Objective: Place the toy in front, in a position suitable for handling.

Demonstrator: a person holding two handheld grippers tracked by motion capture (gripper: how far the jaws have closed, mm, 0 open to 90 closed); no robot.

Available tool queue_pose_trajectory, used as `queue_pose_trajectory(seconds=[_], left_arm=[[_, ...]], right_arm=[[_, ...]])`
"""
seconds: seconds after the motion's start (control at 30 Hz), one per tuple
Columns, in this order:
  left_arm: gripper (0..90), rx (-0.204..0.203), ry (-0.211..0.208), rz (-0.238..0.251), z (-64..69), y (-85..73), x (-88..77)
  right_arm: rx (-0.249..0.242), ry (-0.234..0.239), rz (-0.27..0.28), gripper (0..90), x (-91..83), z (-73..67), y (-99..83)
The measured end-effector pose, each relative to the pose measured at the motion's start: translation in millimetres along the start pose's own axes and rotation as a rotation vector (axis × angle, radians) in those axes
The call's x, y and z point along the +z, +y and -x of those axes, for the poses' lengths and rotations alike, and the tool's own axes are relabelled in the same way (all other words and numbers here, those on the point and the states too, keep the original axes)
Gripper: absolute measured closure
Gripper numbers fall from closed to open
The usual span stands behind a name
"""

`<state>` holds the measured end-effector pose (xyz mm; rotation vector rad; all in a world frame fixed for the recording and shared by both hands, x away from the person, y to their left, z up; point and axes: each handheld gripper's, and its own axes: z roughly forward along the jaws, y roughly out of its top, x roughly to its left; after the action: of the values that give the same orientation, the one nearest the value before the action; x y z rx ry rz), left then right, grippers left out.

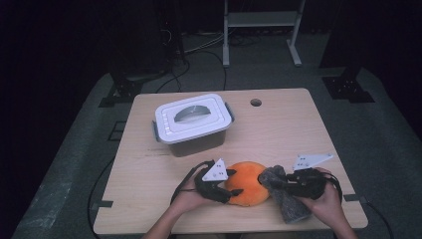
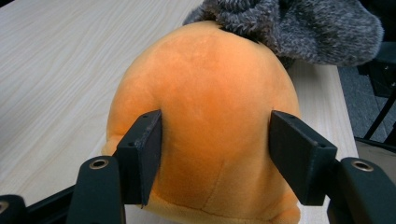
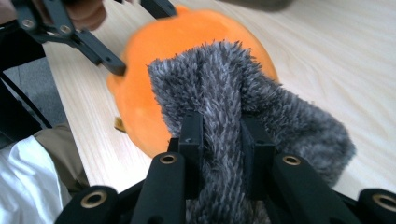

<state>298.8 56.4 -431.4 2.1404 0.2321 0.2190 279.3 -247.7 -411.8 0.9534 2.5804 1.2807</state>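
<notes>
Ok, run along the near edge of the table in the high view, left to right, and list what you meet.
Left gripper → orange plush toy → grey fuzzy cloth → right gripper, at the cloth's upper part, with its body and hand farthest right.

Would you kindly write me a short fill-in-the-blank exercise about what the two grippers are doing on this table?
1. The left gripper has its jaws on either side of a plush toy coloured ____.
2. The right gripper is shut on a fuzzy cloth coloured ____.
3. The plastic box behind them has its lid ____.

Missing words: orange; grey; on
</notes>
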Motion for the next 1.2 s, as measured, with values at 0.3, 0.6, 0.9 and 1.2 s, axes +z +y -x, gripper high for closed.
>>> queue_pose_trajectory(seconds=[0.3, 0.6, 0.9, 1.2], left_arm=[[35.3, 0.041, -0.006, -0.016, 3.7, 3.8, -1.6], [26.4, 0.042, 0.028, -0.003, 4.1, 11.6, 0.6], [36.2, 0.1, -0.002, 0.006, 13.5, 12.8, 1.5], [38.5, 0.192, -0.013, 0.004, 26.5, 15.6, 5.4]], right_arm=[[-0.035, 0.009, 0.061, 72.8, 0.0, -9.7, 19.3], [-0.051, 0.05, 0.023, 72.8, 8.1, -14.8, 11.6], [0.006, 0.046, 0.038, 73.1, -7.1, 0.3, 2.9], [-0.062, 0.046, 0.058, 73.1, 5.7, -18.6, 29.1]])
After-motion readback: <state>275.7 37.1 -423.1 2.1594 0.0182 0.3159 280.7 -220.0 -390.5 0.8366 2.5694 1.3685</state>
